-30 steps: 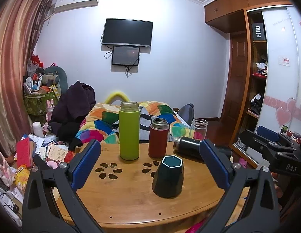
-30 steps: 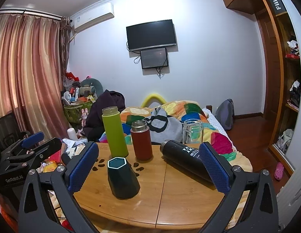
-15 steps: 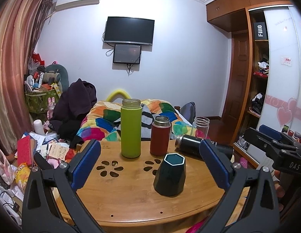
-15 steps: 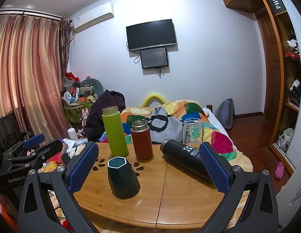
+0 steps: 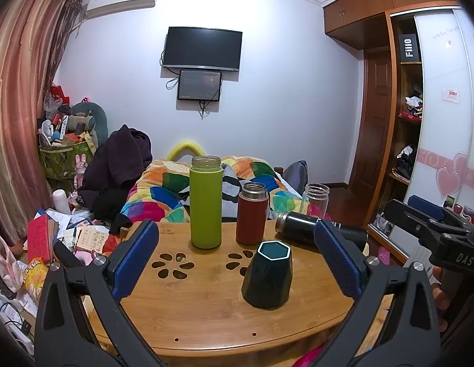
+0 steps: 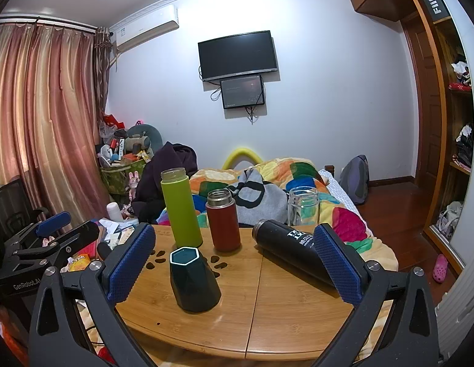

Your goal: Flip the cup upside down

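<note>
The cup [image 5: 267, 275] stands upright, mouth up, on the desk [image 5: 206, 302], at about 5 o'clock from the red flask [image 5: 252, 214] and near the front edge. I judge the task not begun: nothing touches the cup, and grasping, turning and setting down all remain. My left gripper [image 5: 237, 257] is spread wide and empty, short of the cup; my right gripper [image 6: 235, 261] likewise, wide and empty. The green bottle [image 5: 205, 202] stands at 10 o'clock from the cup. The right view shows the full length of the black flask [image 6: 293, 250] lying on its side and its white print; the left view shows only its capped end. Each view catches the other gripper at its margin.
</note>
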### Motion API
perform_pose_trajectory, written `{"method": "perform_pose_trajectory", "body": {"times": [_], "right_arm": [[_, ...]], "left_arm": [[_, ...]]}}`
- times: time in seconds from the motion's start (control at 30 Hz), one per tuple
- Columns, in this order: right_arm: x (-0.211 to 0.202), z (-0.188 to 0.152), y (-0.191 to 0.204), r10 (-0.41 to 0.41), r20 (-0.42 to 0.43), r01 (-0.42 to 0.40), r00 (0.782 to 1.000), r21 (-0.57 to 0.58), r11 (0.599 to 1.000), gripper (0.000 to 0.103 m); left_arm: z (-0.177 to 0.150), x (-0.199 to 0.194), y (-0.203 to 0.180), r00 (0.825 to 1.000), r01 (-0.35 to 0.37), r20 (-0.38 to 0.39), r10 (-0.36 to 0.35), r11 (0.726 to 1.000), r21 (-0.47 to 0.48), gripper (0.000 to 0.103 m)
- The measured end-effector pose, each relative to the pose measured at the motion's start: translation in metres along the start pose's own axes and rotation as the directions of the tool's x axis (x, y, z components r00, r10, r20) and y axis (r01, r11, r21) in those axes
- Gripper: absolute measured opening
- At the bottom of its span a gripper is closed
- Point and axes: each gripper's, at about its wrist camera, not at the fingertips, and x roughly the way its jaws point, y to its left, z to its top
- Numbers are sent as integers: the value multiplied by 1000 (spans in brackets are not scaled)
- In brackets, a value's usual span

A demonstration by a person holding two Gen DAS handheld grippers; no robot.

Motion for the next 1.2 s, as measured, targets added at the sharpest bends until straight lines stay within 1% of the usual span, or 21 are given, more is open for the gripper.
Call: {"method": "perform_pose_trajectory", "body": {"times": [0.6, 0.9, 1.2], "right_arm": [[-1, -1, 0, 0, 0, 0, 1000, 2, 1000, 103], [-1, 1, 2, 1, -3, -1, 1000, 0, 1000, 103], [3, 0, 2, 0, -11, 0, 1000, -1, 1000, 103]], "left_arm": [[1, -1, -1, 1000, 10, 2, -10, 1000, 4, 103], [2, -1, 1, 1000, 23, -13, -23, 1000, -9, 103], [3, 0, 3, 1000, 25, -12, -25, 1000, -9, 103]]}}
